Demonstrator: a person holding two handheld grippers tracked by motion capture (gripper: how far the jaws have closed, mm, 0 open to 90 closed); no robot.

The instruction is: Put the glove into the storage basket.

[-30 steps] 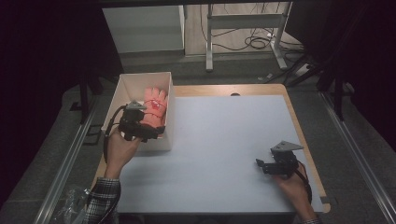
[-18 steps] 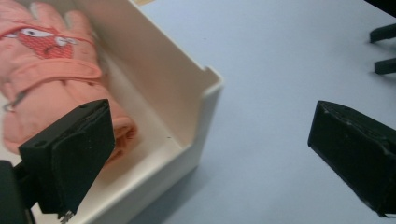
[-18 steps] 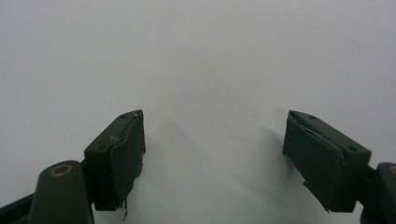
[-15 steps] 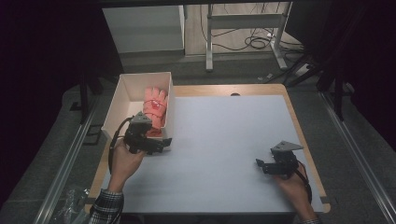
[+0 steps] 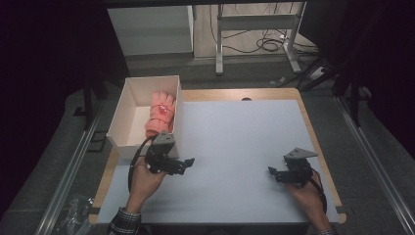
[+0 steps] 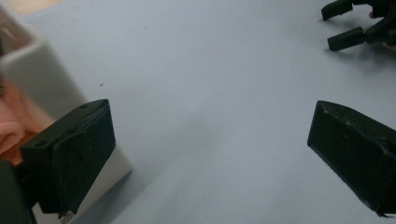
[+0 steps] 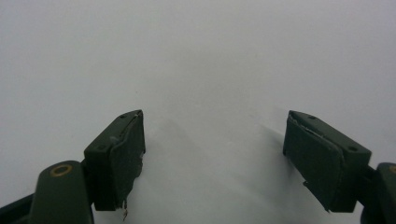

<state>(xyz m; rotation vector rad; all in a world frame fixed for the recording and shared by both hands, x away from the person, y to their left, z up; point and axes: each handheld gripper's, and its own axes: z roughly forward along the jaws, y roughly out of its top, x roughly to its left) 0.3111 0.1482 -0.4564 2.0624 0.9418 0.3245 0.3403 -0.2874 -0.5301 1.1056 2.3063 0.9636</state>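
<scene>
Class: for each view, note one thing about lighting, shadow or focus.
High view: dark surroundings, evenly lit pale blue table top. Left gripper view: black left gripper jaws blurred, white open box soft. Right gripper view: black right gripper casts soft shadows.

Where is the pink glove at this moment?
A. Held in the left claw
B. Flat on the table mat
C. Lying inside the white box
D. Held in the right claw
C: the pink glove lies inside the white box, while the left claw and right claw are both open and hold nothing.
</scene>
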